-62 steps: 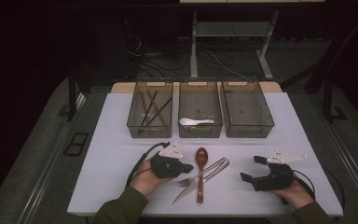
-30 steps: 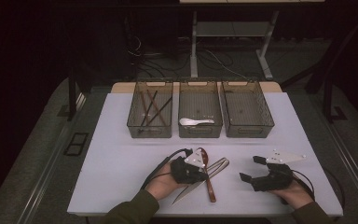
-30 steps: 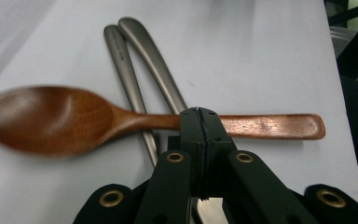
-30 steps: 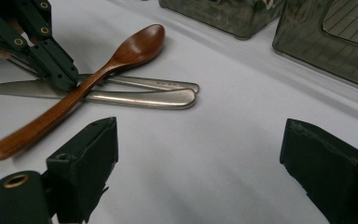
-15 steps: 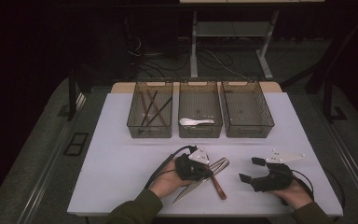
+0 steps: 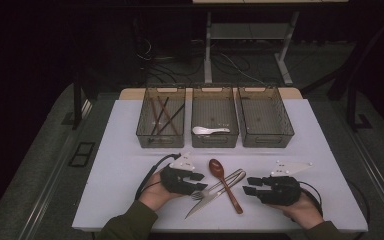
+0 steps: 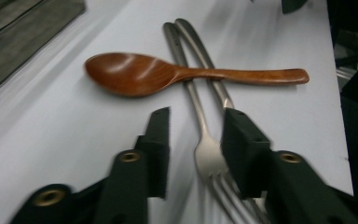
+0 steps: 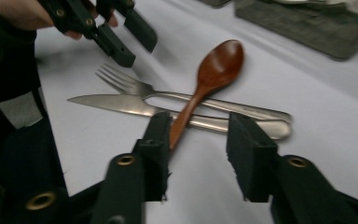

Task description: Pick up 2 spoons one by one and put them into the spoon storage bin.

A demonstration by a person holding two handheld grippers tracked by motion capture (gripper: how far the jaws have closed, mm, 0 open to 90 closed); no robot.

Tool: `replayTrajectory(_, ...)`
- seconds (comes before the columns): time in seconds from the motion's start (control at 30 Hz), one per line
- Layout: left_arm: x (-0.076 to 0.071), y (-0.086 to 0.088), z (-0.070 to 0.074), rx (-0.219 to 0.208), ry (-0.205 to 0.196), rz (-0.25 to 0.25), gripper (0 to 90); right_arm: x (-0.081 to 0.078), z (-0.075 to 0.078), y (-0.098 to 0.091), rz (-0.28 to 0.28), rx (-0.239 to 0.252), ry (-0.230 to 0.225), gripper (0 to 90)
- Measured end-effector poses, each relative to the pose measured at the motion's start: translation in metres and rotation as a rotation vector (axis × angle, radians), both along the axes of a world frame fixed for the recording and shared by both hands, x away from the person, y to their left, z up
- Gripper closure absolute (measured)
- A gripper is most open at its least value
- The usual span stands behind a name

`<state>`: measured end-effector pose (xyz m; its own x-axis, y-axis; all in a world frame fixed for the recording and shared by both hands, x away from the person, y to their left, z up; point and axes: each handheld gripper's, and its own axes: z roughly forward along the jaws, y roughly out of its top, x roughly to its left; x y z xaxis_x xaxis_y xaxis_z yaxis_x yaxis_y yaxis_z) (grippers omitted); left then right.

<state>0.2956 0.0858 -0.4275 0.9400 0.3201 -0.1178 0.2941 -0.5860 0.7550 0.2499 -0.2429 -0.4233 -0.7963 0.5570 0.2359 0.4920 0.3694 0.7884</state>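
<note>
Left bin (image 6: 160,117): upper left of the bin row in the high view; it holds several dark sticks.
Middle bin (image 6: 215,116): centre of the row; a white spoon (image 6: 209,130) lies at its near end.
Right bin (image 6: 264,116): at the right end of the row.
Counter (image 6: 115,165): white surface carrying the bins at its far side and the cutlery at its near side.
Left gripper (image 6: 198,181): lower left of centre in the high view, held in the person's left hand (image 6: 155,192); its fingers have just been opening and stand apart, one on each side of the fork's neck, not pressing on it.
Fork (image 7: 208,154): low in the left gripper view, tines toward the camera, beside the knife (image 6: 207,202).
Wooden spoon (image 6: 224,181): lower centre of the high view, between the two grippers, lying across the handles of the fork and the knife, bowl toward the bins.
Right gripper (image 6: 248,185): lower right of centre; its fingers have just been closing and still stand apart, with the spoon's handle end just in front of them, untouched.
</note>
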Motion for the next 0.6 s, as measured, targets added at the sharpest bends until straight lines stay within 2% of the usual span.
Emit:
replayTrajectory(0.1, -0.003, 0.013, -0.003, 0.003, -0.013, 0.038, 45.4, 0.000, -0.002, 0.014, 0.041, -0.030, 0.005, 77.2)
replayTrajectory(0.17, -0.006, 0.023, -0.004, 0.004, -0.009, 0.055, 42.5, -0.001, -0.004, 0.023, 0.065, -0.057, 0.011, 82.8)
replayTrajectory(0.23, -0.008, 0.032, -0.005, 0.004, -0.012, 0.083, 39.6, -0.001, -0.006, 0.031, 0.085, -0.064, 0.017, 88.0)
replayTrajectory(0.33, -0.013, 0.046, -0.006, -0.019, 0.003, 0.119, 35.8, -0.002, -0.007, 0.041, 0.112, -0.071, 0.028, 89.6)
replayTrajectory(0.37, -0.013, 0.051, -0.006, -0.006, -0.003, 0.114, 34.6, -0.002, -0.008, 0.044, 0.121, -0.075, 0.030, 89.6)
replayTrajectory(0.43, -0.017, 0.060, -0.008, -0.007, -0.004, 0.133, 30.4, -0.003, -0.011, 0.050, 0.138, -0.089, 0.036, 89.6)
replayTrajectory(0.6, -0.018, 0.078, -0.014, -0.033, 0.007, 0.177, 23.4, -0.006, -0.018, 0.062, 0.160, -0.143, 0.055, 89.5)
